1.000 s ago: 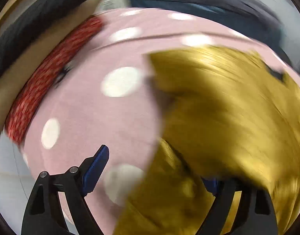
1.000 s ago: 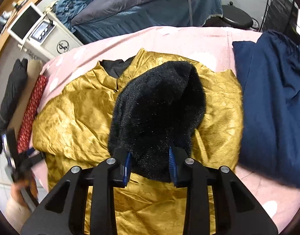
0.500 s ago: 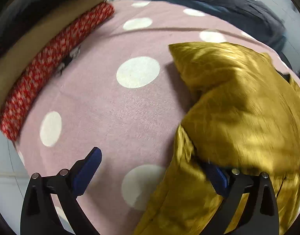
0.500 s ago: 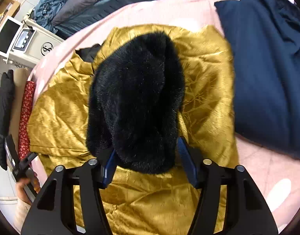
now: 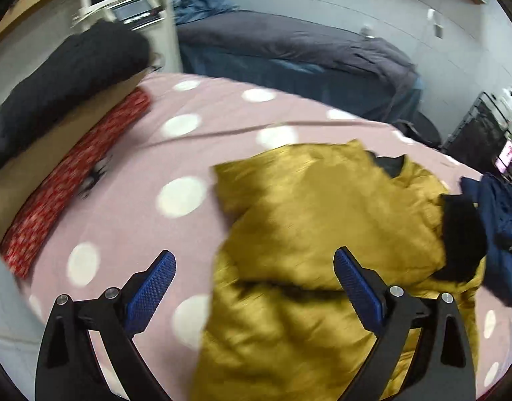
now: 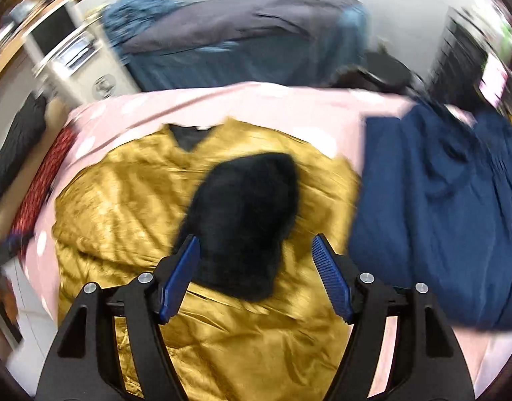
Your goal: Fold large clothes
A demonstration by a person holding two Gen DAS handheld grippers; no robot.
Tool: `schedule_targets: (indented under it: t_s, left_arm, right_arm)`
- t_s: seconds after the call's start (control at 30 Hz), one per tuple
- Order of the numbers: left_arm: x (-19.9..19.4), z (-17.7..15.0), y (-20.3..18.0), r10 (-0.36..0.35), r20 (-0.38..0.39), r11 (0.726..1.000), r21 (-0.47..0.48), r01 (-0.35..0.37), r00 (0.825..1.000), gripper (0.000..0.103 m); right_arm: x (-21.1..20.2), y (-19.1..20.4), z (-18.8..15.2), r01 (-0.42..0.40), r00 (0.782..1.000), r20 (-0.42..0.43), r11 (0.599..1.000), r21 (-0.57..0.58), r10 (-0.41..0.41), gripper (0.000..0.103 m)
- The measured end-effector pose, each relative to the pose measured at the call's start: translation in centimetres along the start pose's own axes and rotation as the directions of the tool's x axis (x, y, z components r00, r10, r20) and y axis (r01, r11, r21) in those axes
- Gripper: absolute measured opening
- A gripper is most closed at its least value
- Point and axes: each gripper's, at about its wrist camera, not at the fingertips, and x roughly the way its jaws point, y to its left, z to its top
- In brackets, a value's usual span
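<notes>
Gold coat (image 6: 129,200) lying on the pink dotted bed (image 5: 129,173).
Left gripper (image 5: 252,287) and right gripper (image 6: 256,277) are both hanging wide apart, holding nothing.

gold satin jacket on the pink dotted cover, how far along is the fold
Partly done. The gold satin jacket lies spread on the pink polka-dot cover, with its black furry-lined sleeve laid across the middle and a left flap turned in. Nothing is in hand: left gripper and right gripper are open. Final folds remain; the navy garment lies unfolded.
</notes>
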Motion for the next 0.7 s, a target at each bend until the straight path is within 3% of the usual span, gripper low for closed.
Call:
schedule_targets:
  t_s: [0.1, 0.27, 0.37, 0.43, 0.57, 0.7]
  left_arm:
    - [2.7, 2.0, -3.8, -0.013, -0.034, 0.996, 0.088, 0.016, 0.999, 0.094]
    - [9.6, 2.2, -7.0, 0.095, -0.181, 0.971, 0.234, -0.051, 0.979, 0.096]
    - [12.5, 1.3, -5.9, 0.070, -0.261, 0.979, 0.201, -0.017, 0.963, 0.098]
    - [13.8, 1.2, -5.2, 0.034, -0.291, 0.987, 0.159, 0.013, 0.956, 0.098]
    - [15.6, 0.9, -5.0, 0.033, -0.324, 0.989, 0.147, 0.016, 0.946, 0.098]
    - [16.9, 0.6, -5.7, 0.060, -0.318, 0.989, 0.149, -0.012, 0.946, 0.098]
  right_arm:
    - [1.5, 3.1, 0.8, -0.035, 0.999, -0.017, 0.996, -0.085, 0.034, 0.070]
    - [5.7, 4.1, 0.4, -0.012, 0.992, -0.126, 0.991, -0.131, -0.004, 0.070]
    - [9.1, 2.6, -0.6, 0.005, 0.974, -0.227, 0.994, -0.105, -0.029, 0.070]
    - [10.2, 1.3, -0.9, -0.014, 0.966, -0.259, 0.998, -0.063, -0.003, 0.070]
    - [12.0, 0.9, -0.8, -0.024, 0.954, -0.300, 0.999, -0.036, 0.012, 0.071]
    - [14.3, 0.8, -0.9, -0.004, 0.944, -0.330, 0.999, -0.032, -0.007, 0.075]
